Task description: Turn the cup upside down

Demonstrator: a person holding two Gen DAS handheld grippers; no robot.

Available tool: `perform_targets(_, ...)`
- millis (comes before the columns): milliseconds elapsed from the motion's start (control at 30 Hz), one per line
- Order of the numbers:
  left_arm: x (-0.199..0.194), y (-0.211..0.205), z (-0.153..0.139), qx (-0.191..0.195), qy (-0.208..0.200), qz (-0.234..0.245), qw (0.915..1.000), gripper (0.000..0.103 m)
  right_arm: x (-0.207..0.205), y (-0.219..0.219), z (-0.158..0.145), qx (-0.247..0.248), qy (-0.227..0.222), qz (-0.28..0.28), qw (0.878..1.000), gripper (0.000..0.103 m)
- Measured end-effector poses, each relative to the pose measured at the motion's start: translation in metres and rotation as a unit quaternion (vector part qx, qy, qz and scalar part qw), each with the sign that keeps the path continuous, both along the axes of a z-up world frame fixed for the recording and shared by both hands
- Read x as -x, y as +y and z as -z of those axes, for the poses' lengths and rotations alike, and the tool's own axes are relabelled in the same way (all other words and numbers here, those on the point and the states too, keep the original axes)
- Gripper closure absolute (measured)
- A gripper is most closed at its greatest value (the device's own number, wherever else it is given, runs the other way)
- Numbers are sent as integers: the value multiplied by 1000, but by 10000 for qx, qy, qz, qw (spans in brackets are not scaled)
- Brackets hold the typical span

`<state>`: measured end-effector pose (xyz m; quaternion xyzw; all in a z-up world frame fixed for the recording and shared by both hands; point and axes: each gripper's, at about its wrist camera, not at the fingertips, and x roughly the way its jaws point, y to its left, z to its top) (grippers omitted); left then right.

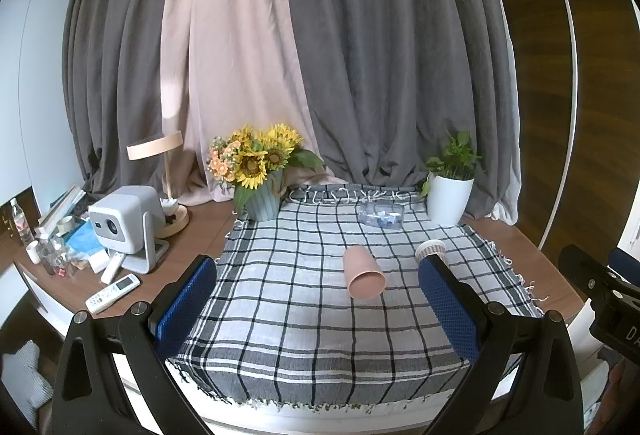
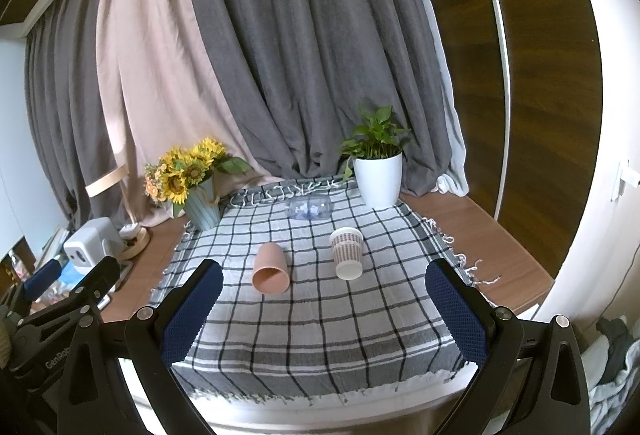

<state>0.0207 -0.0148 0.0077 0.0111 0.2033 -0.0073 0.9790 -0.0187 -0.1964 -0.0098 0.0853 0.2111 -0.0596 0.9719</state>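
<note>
A plain pink cup [image 1: 363,274] lies on its side on the checked cloth [image 1: 304,315], its round end facing me. It also shows in the right wrist view [image 2: 271,268]. A patterned paper cup [image 2: 346,253] lies tilted to its right; in the left wrist view [image 1: 430,248] my right finger partly hides it. My left gripper [image 1: 316,299] is open and empty, above the near part of the cloth, short of the pink cup. My right gripper [image 2: 324,303] is open and empty, short of both cups.
A clear plastic container [image 2: 310,210] lies at the back of the cloth. A sunflower vase [image 2: 202,209] stands back left, a white plant pot [image 2: 378,179] back right. A projector [image 1: 124,223], a lamp [image 1: 170,187], remotes and clutter fill the left of the wooden table [image 1: 200,231].
</note>
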Motion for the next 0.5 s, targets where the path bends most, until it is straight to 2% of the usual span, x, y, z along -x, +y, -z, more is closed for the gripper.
perform_targets(333,-1,0,1,23,-9,-15,10000,0,-2,1,-1,-4,4,-3,10000,1)
perform_targets(500,-14,0,9,-4,226,-138,9996,0,-8,0,2,24,76,-7,10000,1)
